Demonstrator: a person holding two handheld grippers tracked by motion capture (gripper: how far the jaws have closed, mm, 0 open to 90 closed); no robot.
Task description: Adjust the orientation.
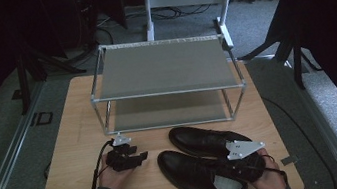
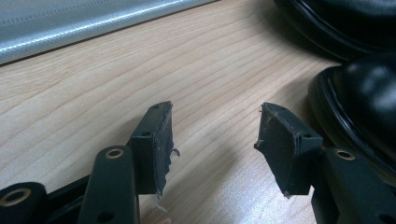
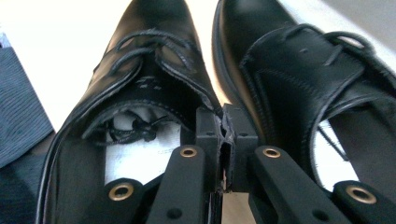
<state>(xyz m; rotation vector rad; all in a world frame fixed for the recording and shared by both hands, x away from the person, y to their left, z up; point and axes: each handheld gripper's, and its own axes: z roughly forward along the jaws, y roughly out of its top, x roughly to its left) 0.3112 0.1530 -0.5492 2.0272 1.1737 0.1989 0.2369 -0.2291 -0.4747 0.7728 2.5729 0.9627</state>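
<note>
One wooden surface (image 1: pixel 77 138) carries everything here. The largest thing on it is one metal shoe rack (image 1: pixel 167 82) with two grey shelves, one above the other, standing at the far middle of the surface; both shelves are bare.

On the person's side of the shoe rack lie two black lace-up shoes, side by side and touching along their length, toes pointing toward the rack's left half. The far shoe (image 1: pixel 206 142) lies just short of the rack's lower shelf. The near shoe (image 1: pixel 196 176) lies beside it, farther from the rack, its opening showing a pale insole with a lace end tucked inside.

There are two claws, one in each hand. The right claw (image 3: pixel 223 135) is at the heel ends of the shoes, well away from the rack. In the right gripper view its two pads are pressed together on the edge of the near shoe's opening, on the side next to the far shoe, so it is clamped on that thin leather rim. The far shoe sits tight against that side and crowds the grip.

The left claw (image 2: pixel 215 147) rests low over bare wood to the left of the shoes, between them and the rack's front left leg. Its pads stand apart with nothing between them, the near shoe's toe just beside it.
</note>
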